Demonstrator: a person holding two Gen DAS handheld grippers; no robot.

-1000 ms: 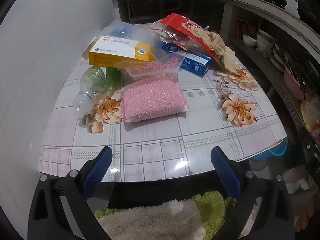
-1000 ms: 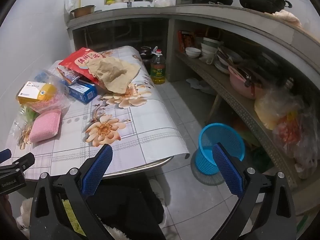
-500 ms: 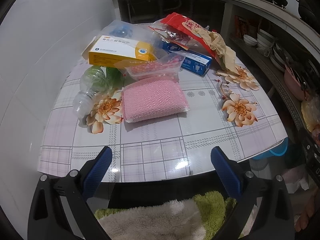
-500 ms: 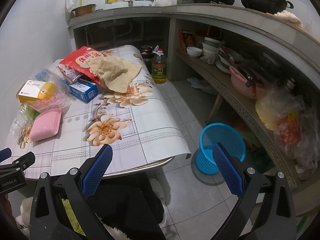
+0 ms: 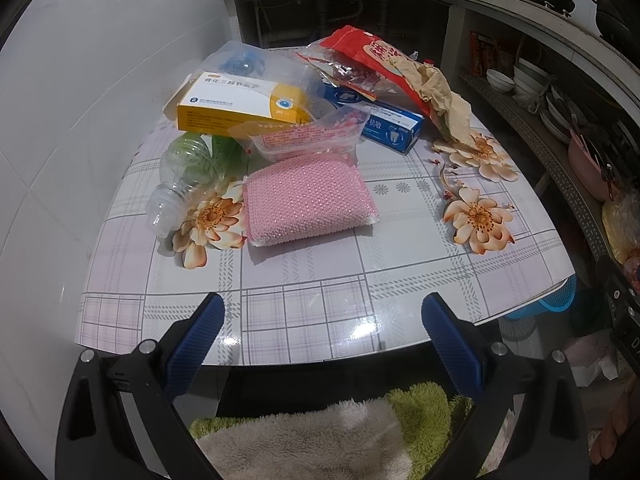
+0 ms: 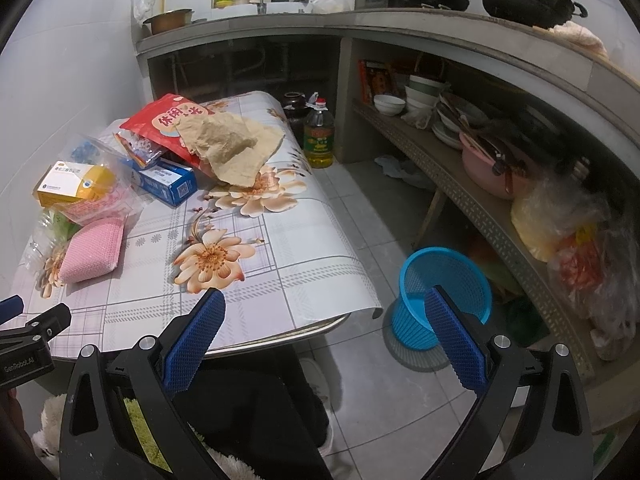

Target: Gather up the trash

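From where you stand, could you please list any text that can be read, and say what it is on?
"GenRobot.AI": left gripper body.
"休闲" and a third character: red snack bag.
"抗敏": blue toothpaste box.
"20": yellow medicine box; its other print is too blurred.
Oil bottle label: unreadable.

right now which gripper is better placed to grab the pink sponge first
Left. The left gripper is open and looks straight across the table at the pink sponge. The right gripper, also open, faces the blue basket; the sponge sits far to its left.
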